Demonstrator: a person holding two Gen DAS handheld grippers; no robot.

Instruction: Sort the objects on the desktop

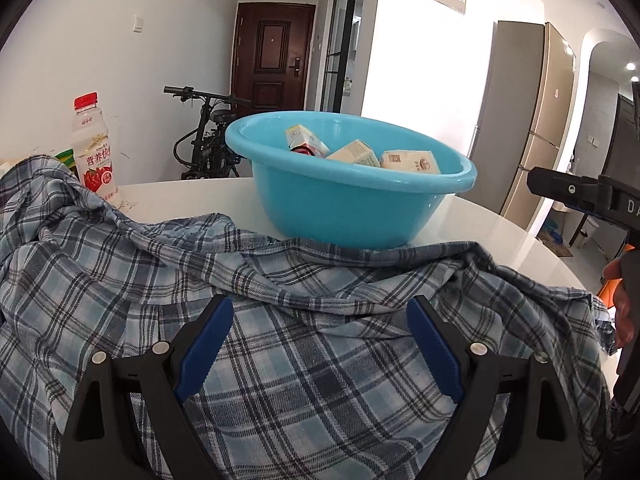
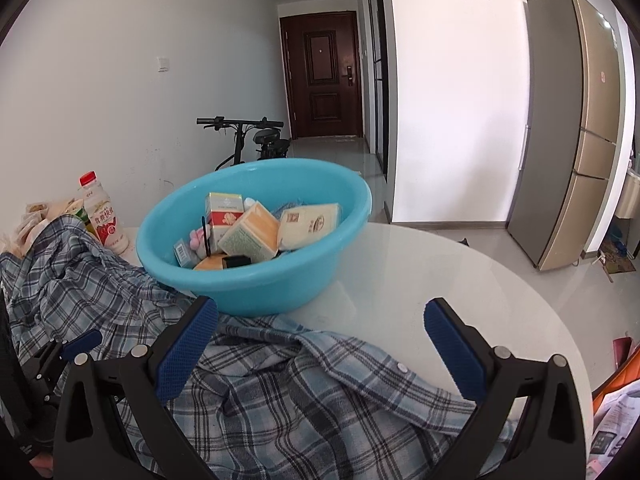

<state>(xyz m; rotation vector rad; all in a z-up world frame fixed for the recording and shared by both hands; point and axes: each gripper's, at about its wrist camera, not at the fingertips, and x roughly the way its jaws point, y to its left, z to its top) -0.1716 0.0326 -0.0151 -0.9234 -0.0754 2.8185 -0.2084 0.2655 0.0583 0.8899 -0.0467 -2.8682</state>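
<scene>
Two grippers, left (image 1: pixel 320 344) and right (image 2: pixel 320 348), are held wide-jawed over a plaid shirt (image 1: pixel 304 380) beside the basin (image 1: pixel 348 208).

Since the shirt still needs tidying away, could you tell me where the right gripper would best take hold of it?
Probably at the raised fold of the plaid shirt just ahead of the right gripper, coming from above with the open jaws straddling the ridge. The cloth there stands proud of the white table and lies clear of the blue basin.
</scene>
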